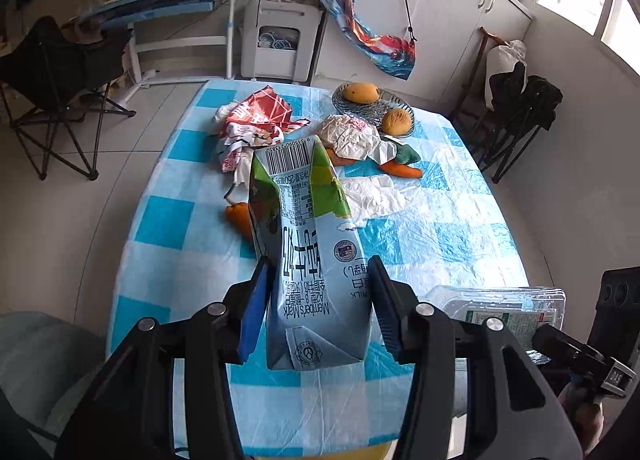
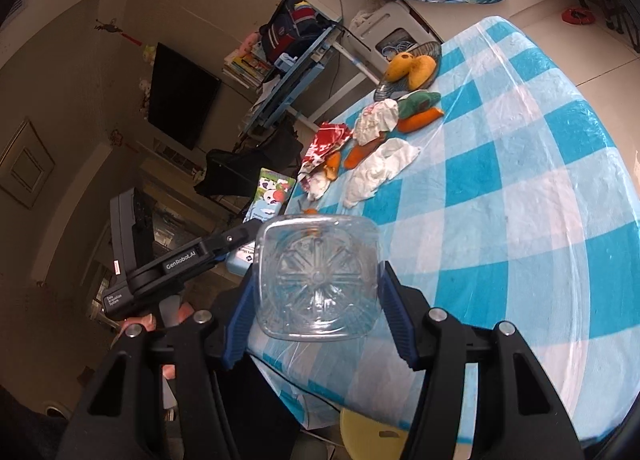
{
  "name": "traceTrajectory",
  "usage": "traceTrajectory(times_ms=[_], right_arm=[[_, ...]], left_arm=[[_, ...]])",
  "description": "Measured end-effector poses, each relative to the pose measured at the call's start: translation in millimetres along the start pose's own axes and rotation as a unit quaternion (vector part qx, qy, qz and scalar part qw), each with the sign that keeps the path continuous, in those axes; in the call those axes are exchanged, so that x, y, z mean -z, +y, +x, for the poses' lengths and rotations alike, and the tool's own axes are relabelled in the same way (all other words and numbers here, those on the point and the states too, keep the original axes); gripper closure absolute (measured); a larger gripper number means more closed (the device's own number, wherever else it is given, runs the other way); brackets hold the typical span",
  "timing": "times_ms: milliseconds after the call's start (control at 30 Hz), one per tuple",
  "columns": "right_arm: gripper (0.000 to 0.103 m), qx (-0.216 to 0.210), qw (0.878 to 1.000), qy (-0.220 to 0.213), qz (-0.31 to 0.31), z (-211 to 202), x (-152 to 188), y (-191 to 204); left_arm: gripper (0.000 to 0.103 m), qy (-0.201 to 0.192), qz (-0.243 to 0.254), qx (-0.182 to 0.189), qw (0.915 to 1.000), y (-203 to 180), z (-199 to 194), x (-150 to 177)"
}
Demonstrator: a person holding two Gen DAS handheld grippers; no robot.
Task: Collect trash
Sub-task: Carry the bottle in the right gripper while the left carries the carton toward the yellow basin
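Note:
My left gripper point(image 1: 318, 272) is shut on a light blue milk carton point(image 1: 308, 244) and holds it above the checked table point(image 1: 172, 219). My right gripper point(image 2: 316, 272) is shut on a clear plastic bottle point(image 2: 316, 280), seen bottom-first; the bottle also shows in the left wrist view point(image 1: 504, 302) at the right. On the table lie a red and white wrapper point(image 1: 260, 119), a crumpled white wrapper point(image 1: 352, 135), a white tissue point(image 1: 376, 195) and orange carrot pieces point(image 1: 240, 217). The carton shows in the right wrist view point(image 2: 268, 195) too.
A glass plate point(image 1: 372, 109) with a mango point(image 1: 360, 92) and a bun point(image 1: 396, 120) stands at the table's far side. A green and orange toy carrot point(image 1: 404, 161) lies near it. A folding chair point(image 1: 60, 91) stands left; a yellow stool point(image 2: 372, 434) stands below the table's edge.

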State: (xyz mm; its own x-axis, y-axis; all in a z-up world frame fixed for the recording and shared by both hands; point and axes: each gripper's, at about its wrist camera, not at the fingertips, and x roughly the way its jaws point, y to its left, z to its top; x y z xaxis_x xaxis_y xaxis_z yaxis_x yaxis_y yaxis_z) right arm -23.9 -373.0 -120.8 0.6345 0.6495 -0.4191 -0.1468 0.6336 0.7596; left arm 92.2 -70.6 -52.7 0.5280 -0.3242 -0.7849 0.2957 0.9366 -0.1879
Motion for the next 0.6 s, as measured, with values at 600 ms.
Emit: traceTrajectory(times_ms=[600], right_arm=[[0.045,0.123,0.944,0.201,-0.232,47.0,110.3,84.6]], left_arm=[[0.056,-0.034,0.026,-0.006,0.9991,12.4,-99.8,84.5]])
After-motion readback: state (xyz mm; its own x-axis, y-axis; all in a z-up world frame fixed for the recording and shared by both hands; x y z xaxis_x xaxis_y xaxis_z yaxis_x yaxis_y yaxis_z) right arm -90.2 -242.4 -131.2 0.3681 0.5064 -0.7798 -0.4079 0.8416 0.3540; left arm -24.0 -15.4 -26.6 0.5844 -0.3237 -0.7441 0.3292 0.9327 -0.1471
